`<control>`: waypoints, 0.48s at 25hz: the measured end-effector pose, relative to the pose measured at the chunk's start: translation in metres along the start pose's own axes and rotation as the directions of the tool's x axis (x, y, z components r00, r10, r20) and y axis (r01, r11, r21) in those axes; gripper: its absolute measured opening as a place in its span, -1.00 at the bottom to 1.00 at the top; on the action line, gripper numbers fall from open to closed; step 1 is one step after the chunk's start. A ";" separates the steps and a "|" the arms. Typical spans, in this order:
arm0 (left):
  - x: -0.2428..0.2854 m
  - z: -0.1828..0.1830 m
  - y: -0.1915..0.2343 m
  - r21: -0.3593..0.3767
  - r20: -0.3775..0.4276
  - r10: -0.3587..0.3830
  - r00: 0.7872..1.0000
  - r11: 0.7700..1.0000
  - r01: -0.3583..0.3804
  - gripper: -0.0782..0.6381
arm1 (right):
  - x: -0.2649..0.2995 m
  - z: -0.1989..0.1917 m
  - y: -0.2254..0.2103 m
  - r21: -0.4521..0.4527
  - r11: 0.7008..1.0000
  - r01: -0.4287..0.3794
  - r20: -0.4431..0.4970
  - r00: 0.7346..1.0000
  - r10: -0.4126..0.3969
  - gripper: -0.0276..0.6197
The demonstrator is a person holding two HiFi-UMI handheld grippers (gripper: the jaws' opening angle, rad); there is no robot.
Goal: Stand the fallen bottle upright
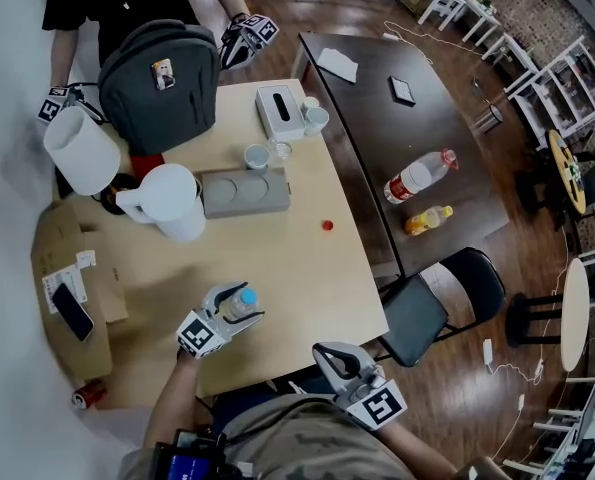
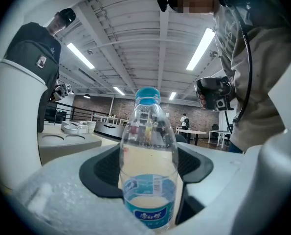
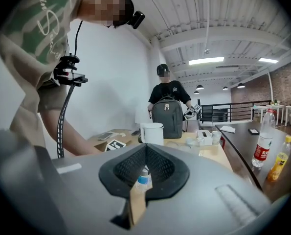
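Closest in, the right gripper hangs off the near edge of the pale table, its jaws pressed together with nothing between them. Just beyond, over the table's near part, the left gripper has its jaws clamped on either side of the bottle. This is a clear one with a blue cap and label, held upright (whether its base touches the wood cannot be told). Farther on lies a small red cap, then a white jug just beside a grey tray. At the far edge are a tissue box and a backpack. On the dark table to the right, a red-label bottle and a yellow bottle stand near each other.
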State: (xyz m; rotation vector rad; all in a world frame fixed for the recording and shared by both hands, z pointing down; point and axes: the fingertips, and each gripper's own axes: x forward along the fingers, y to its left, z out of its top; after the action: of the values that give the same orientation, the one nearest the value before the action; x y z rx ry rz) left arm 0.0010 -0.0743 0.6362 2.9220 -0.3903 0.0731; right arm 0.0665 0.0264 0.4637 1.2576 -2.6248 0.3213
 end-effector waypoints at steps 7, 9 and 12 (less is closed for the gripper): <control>-0.010 -0.007 -0.012 0.082 -0.003 0.015 1.000 0.997 -0.014 0.14 | 0.017 0.004 0.029 0.005 0.994 -0.106 0.015 0.994 0.106 -0.90; -0.016 -0.012 -0.014 0.084 -0.001 0.018 1.000 0.996 -0.018 0.15 | 0.020 0.003 0.042 0.006 0.986 -0.168 0.008 0.986 0.168 -0.90; -0.019 -0.015 -0.022 0.125 -0.026 -0.011 1.000 0.992 0.014 0.16 | 0.025 -0.005 0.058 -0.010 0.972 -0.234 -0.017 0.972 0.234 -0.90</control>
State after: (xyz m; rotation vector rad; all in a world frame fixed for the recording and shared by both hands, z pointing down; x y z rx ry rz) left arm -0.0124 -0.0461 0.6451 3.0438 -0.3759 0.1379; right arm 0.0067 0.0449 0.4695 0.9379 -2.7604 0.3515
